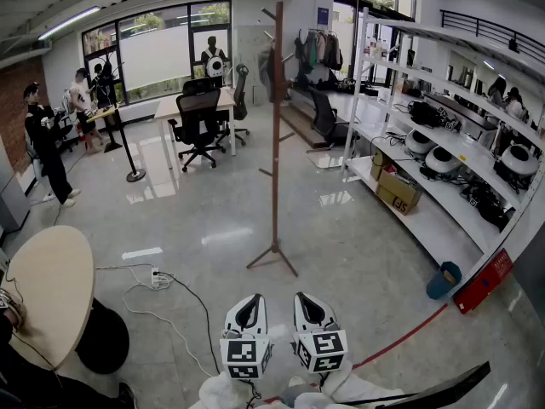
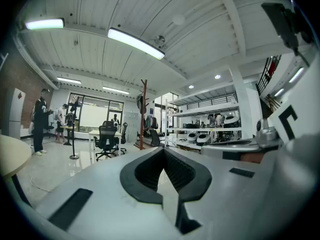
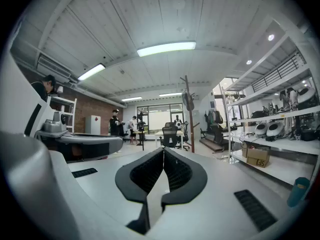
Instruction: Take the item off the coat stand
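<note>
While your left gripper (image 1: 249,301) and right gripper (image 1: 310,299) show fingers together and empty, well apart from the coat stand (image 1: 276,152), close in and part them before reaching the dark item (image 1: 266,72) hanging near its top.

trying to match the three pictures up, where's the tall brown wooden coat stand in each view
Head view: the tall brown wooden coat stand rises upright in the middle of the picture.
Left gripper view: the coat stand is small and far off, just left of centre.
Right gripper view: the coat stand is far off, right of centre.
Shared landmark: the black office chair, left of the stand in all three.
</note>
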Motion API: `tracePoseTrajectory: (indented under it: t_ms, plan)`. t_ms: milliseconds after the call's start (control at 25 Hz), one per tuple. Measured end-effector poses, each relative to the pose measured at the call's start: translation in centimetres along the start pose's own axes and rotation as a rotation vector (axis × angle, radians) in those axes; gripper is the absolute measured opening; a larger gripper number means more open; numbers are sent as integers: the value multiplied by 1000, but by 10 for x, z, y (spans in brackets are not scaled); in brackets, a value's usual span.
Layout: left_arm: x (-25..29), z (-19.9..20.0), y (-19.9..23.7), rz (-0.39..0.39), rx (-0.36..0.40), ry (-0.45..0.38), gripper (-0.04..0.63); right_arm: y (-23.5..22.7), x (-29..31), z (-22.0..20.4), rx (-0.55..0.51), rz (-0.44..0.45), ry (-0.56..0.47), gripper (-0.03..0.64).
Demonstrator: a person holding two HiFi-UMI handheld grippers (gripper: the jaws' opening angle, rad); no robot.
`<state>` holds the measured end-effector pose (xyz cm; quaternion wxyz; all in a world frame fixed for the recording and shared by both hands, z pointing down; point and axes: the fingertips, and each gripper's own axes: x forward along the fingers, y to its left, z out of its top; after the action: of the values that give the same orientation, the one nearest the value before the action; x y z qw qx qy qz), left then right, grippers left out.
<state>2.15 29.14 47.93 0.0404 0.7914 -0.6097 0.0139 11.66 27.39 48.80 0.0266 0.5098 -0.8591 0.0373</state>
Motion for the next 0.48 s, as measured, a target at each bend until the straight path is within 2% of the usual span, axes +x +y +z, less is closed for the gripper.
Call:
tracePoseTrajectory:
  t_ms: [480]
  plan:
    - [22,-12,5,-1,0,14,0,-14,19,-21,33,-7,37,9]
